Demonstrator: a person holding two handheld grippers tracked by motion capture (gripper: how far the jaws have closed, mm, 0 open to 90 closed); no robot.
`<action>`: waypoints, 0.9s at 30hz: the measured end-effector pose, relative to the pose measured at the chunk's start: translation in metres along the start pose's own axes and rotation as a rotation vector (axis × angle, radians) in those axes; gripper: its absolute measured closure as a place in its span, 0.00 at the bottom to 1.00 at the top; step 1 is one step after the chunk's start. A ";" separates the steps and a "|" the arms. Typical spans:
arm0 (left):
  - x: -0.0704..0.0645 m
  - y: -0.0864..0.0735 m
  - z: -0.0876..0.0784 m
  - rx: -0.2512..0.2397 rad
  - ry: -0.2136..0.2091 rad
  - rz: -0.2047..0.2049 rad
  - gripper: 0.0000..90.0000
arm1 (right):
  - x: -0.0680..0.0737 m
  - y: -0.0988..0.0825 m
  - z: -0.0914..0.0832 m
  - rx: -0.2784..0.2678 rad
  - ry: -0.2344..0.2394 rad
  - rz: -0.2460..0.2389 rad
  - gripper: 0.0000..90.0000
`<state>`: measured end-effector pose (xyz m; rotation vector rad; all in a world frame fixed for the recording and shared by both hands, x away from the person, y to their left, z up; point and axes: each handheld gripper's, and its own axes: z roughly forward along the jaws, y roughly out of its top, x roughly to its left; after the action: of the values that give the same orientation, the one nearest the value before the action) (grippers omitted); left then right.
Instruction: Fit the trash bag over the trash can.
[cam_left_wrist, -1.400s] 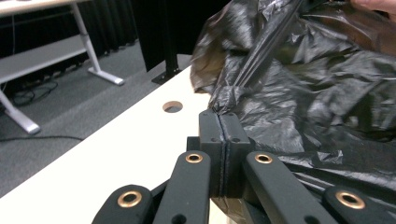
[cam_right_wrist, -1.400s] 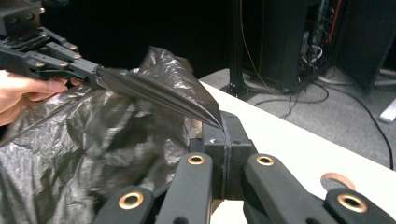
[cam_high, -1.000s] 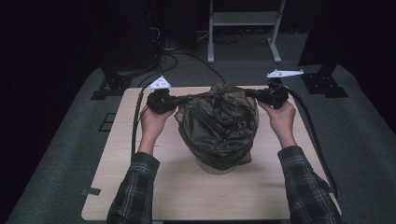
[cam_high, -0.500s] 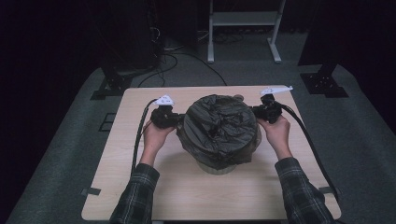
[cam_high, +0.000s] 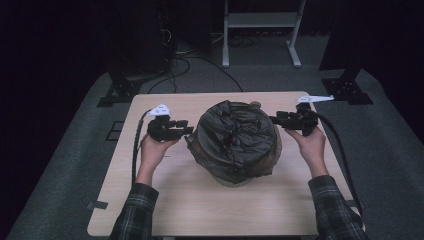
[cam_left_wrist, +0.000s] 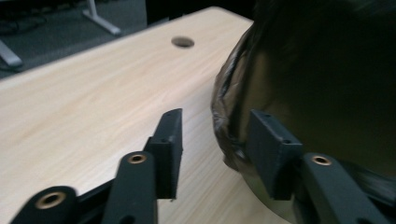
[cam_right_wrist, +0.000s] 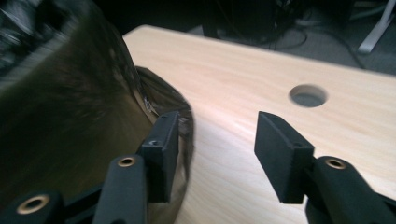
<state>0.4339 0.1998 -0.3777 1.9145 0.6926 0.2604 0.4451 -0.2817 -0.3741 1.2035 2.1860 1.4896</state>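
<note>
- Bag (cam_high: 235, 140) over a bin, mid-table, sits between your two grippers.
- Left gripper (cam_high: 186, 130): jaws have just been opening, now apart; in the left gripper view a fold of film lies between them, unpinched as far as the blur lets me judge.
- Right gripper (cam_high: 275, 119): jaws likewise just opened, now apart; bag edge just beside the inner jaw.
- Step in hand, likely: skirt released after drawing it down.
- Next: re-grip lower on the skirt, both sides evenly.

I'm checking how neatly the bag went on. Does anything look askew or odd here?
The black bag sits crumpled over the round bin, and a loose fold bulges at its lower left edge. The left gripper and right gripper flank it with jaws open, nothing between them.
</note>
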 end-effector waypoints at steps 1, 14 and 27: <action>-0.001 0.001 -0.007 -0.011 -0.005 0.011 0.58 | -0.001 0.000 -0.008 -0.013 0.003 -0.006 0.52; -0.047 0.001 -0.051 -0.055 -0.209 0.179 0.32 | 0.040 -0.023 -0.062 -0.066 0.255 -0.218 0.39; -0.066 -0.006 -0.016 -0.001 -0.306 0.242 0.62 | 0.065 -0.041 -0.048 -0.015 0.377 -0.281 0.72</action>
<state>0.3709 0.1762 -0.3679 1.9817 0.2576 0.1130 0.3546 -0.2714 -0.3716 0.6091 2.4434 1.7096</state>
